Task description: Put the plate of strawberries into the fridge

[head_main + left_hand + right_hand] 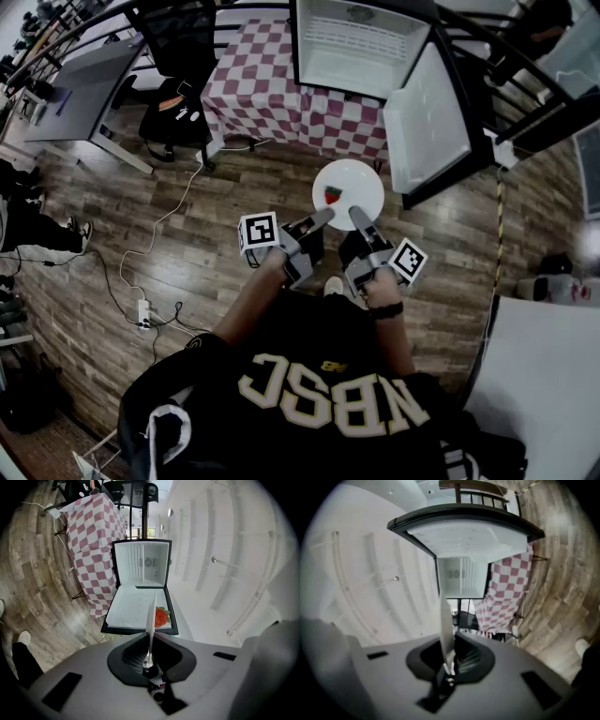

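left gripper (318,221) jaws nearly closed, pinching plate (362,178) rim; right gripper (360,218) pinching same rim; strawberry (334,196) near plate's left edge; plate held above floor (234,187), before open fridge (356,47)

Right gripper (449,657): jaws closed on the rim of a plate.
Plate (445,620): white, seen edge-on as a thin blurred strip running straight out from between the jaws.
Fridge (461,576): straight ahead of the jaws, open, pale inside.
Door (473,534): swung wide, its white inner face above the cavity in this view.
Checked cloth (508,597): red and white, just right of the fridge.
Wood floor (562,588): far right of the jaws.
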Motion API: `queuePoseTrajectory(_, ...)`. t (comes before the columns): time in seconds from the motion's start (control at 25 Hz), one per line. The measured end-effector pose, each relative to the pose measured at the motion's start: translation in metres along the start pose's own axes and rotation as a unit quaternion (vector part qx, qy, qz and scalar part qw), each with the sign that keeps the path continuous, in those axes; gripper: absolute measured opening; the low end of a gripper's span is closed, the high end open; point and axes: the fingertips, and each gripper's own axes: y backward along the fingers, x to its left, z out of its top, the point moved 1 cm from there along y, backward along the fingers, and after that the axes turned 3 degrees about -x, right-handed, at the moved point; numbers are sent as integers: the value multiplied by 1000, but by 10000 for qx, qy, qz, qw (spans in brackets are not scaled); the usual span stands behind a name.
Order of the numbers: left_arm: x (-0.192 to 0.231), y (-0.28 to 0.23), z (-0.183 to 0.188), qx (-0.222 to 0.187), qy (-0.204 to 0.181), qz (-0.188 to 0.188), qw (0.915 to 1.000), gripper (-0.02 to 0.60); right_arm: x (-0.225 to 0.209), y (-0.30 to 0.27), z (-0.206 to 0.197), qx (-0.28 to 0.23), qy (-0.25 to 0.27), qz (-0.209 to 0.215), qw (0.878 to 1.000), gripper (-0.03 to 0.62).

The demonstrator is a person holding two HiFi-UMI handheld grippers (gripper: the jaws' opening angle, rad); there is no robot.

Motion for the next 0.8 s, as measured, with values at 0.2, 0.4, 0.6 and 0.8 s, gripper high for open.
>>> queuePoseTrajectory(0.2, -1, -13, -15, -35, 3, -11, 10000, 29, -1, 14, 13, 33, 23, 1, 10000, 43)
queuePoseTrajectory(0.4, -3, -30, -28, -172, -14, -79, 9998, 29, 5, 24, 32, 175, 142, 86, 9997, 43)
queuePoseTrajectory(0.6, -5, -45, -46, -310, -41, -100, 9995, 29, 8, 40, 48, 300, 64, 266, 9992, 43)
queuePoseTrajectory(0.8, -1, -53, -57, -481, -34, 9, 9988, 28, 8, 49, 58, 563, 424, 293, 9971, 43)
